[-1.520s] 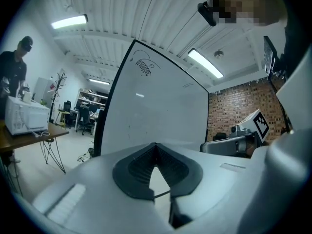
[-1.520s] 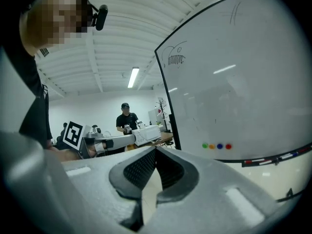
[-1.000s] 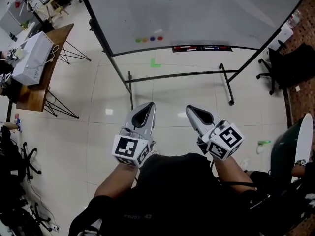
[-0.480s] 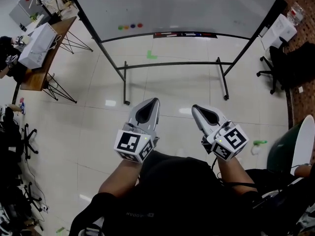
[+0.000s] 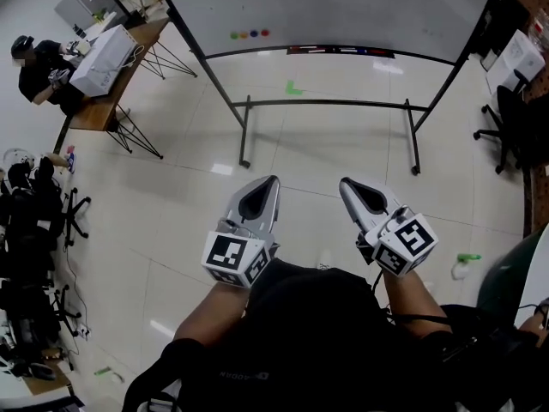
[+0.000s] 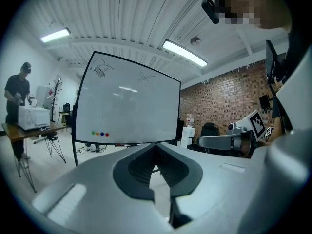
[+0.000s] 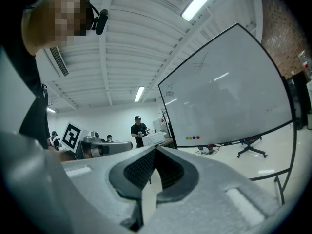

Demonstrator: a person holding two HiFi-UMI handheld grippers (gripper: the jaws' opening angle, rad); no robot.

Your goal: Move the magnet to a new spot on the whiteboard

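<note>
Facing glossy whiteboard (image 5: 343, 7), round magnets (image 5: 249, 34); ribbed left tool (image 5: 269, 183), right tool (image 5: 346, 184) closed.

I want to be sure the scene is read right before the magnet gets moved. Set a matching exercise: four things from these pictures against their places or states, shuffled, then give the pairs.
Things
1. row of small round coloured magnets
2. green tape mark
3. white box
4. right gripper

Places or states
A. on the wooden table at the left
B. jaws shut, nothing between them
C. low on the whiteboard, towards its left
D. on the floor tiles just below the whiteboard

Pairs: 1-C, 2-D, 3-A, 4-B
</note>
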